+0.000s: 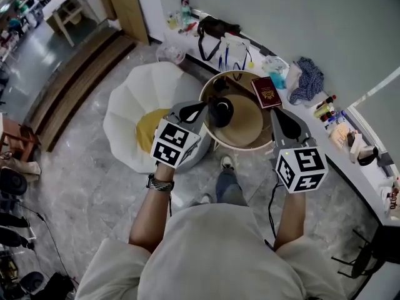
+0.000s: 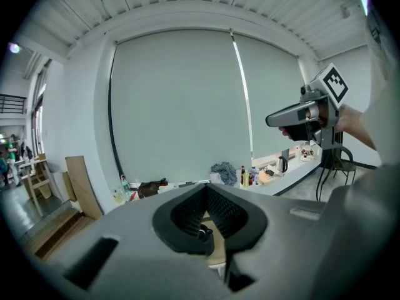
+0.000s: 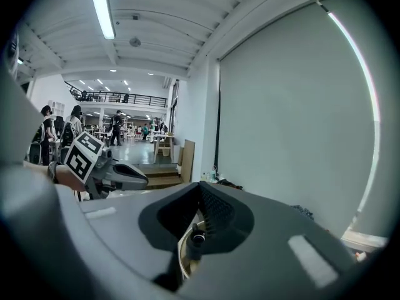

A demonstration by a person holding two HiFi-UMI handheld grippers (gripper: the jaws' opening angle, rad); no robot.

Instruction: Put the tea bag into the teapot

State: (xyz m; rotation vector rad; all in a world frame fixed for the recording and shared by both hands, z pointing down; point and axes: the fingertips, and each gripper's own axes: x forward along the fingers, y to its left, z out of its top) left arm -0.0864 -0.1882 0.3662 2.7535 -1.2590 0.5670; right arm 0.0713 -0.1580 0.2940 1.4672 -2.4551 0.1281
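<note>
A black teapot (image 1: 220,111) stands on a round wooden table (image 1: 247,130) below me. My left gripper (image 1: 200,108) hovers just left of the teapot, its jaws shut with nothing visible between them. My right gripper (image 1: 279,114) hangs over the table's right rim, also shut and empty. In the left gripper view the pads (image 2: 215,206) meet at the tip, with a dark bit of the teapot (image 2: 201,232) behind them. The right gripper view shows the teapot's top (image 3: 197,237) through its closed fingers (image 3: 212,214). No tea bag is in sight in any view.
A dark red booklet (image 1: 265,92) lies on the table's far side. A white pleated seat with a yellow cushion (image 1: 150,127) stands left of the table. A long counter (image 1: 350,149) with bottles, bags and cloth runs along the wall.
</note>
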